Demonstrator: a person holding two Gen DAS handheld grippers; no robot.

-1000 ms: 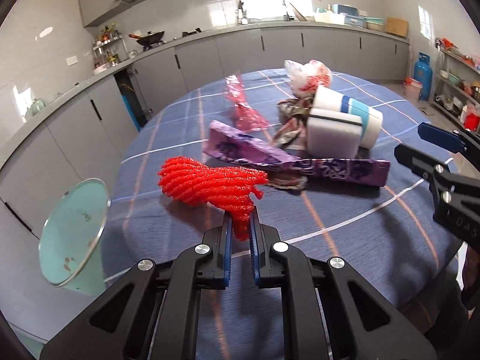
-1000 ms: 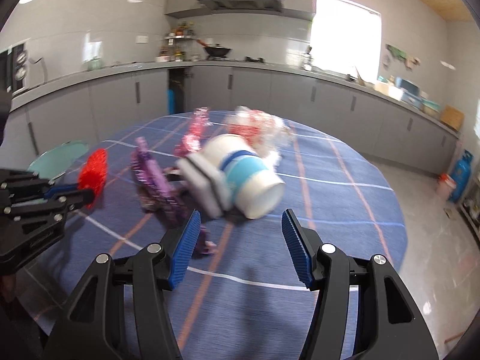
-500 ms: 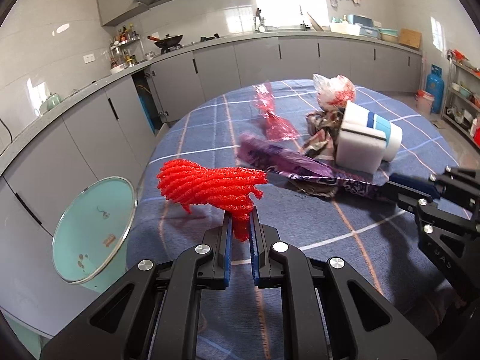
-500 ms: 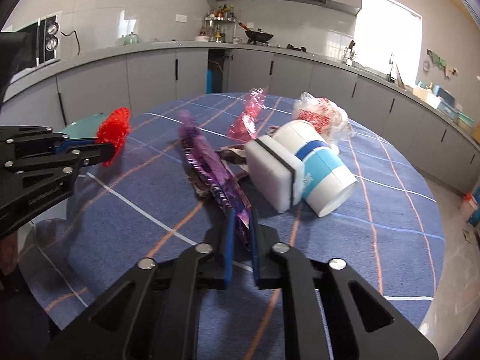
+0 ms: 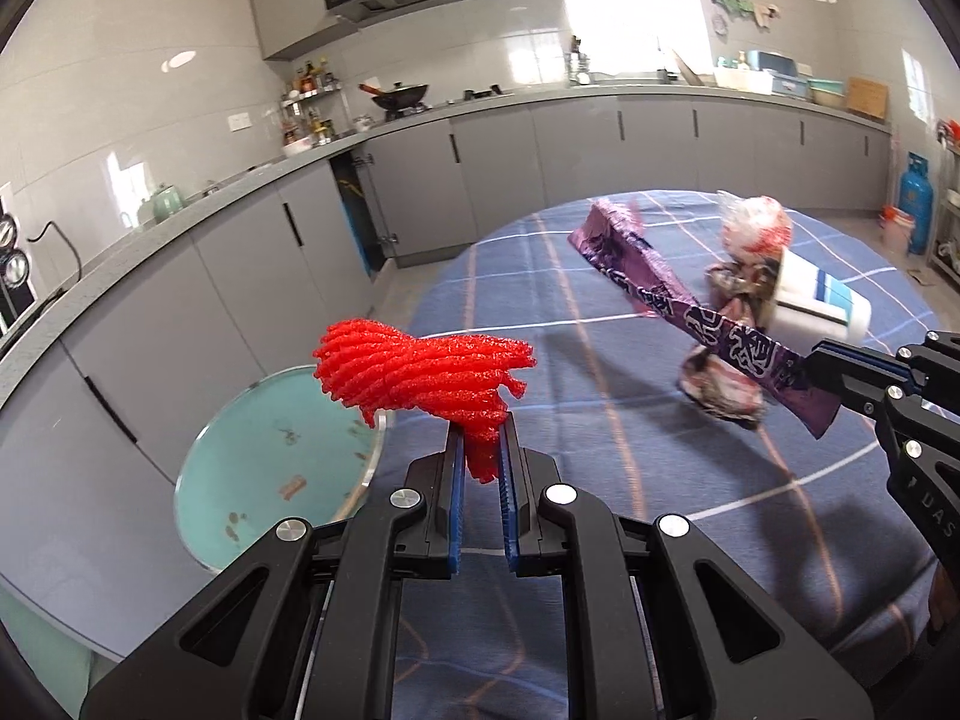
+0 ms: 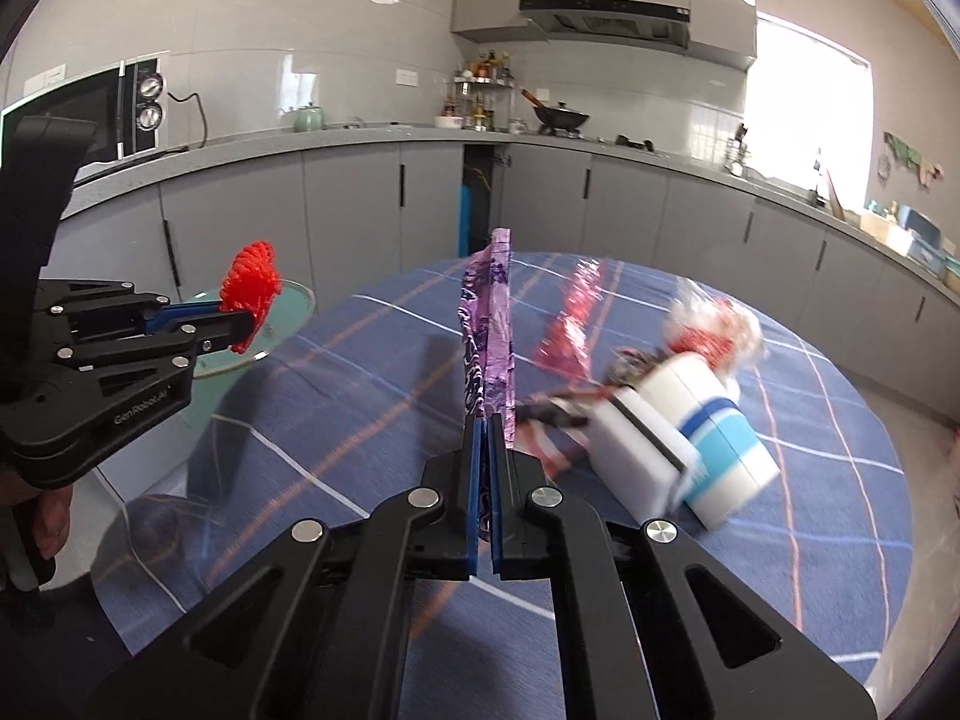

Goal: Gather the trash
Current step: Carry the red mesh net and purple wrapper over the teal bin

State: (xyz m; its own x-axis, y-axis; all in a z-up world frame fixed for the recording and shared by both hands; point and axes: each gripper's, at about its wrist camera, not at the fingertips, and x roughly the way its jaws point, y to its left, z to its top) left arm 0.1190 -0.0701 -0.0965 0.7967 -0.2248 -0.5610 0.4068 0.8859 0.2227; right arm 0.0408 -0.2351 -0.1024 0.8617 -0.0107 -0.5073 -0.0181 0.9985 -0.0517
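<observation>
The purple wrapper (image 6: 489,324), flat on the round table (image 6: 840,570) a second ago, now slants up at frame centre, pinched between the fully closed fingers of the right gripper (image 6: 485,438), which stood open then. The red foam net (image 5: 420,378), centre of the left view, is clamped as before in the near-closed left gripper (image 5: 480,450). The teal-lidded bin (image 5: 270,468) at lower left shows specks on its lid only. A white cup (image 6: 714,444) lies tipped at right.

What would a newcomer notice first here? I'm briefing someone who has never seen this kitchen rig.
The bright red foam net pinched in the left gripper, lifted above the blue checked table. Next, the long purple wrapper clamped in the right gripper, raised in front of the remaining trash pile.
</observation>
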